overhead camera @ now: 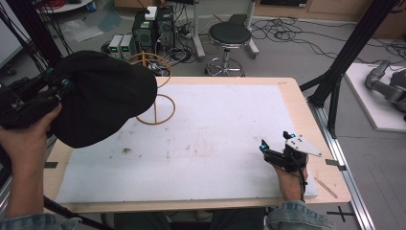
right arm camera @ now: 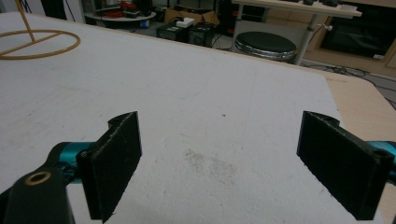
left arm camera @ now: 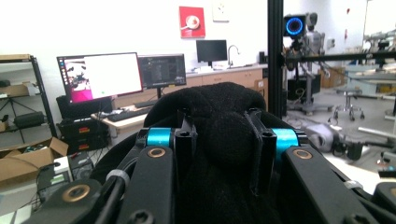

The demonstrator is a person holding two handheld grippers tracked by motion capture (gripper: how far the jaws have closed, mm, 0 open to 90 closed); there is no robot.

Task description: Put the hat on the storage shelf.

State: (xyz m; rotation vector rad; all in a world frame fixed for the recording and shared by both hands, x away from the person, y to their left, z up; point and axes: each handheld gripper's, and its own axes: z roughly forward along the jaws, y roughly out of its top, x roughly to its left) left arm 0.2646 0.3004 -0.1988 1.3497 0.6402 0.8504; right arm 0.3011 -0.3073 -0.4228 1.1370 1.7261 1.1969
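left tongs point(left arm camera: 219, 140) clamp black cap point(overhead camera: 103, 96) | above table's left edge point(overhead camera: 60, 158), seemingly

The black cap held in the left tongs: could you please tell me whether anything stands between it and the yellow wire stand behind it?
Nothing visible does. The left tongs are shut on the black cap, held above the table's left edge, right in front of the wire stand. The cap hides the stand's top. The right tongs rest open, far off.

The cap point(overhead camera: 103, 96) hangs above the table's point(overhead camera: 292, 96) left side, before the stand point(overhead camera: 155, 103).

No legible text, label, brand, number or sign on anything.
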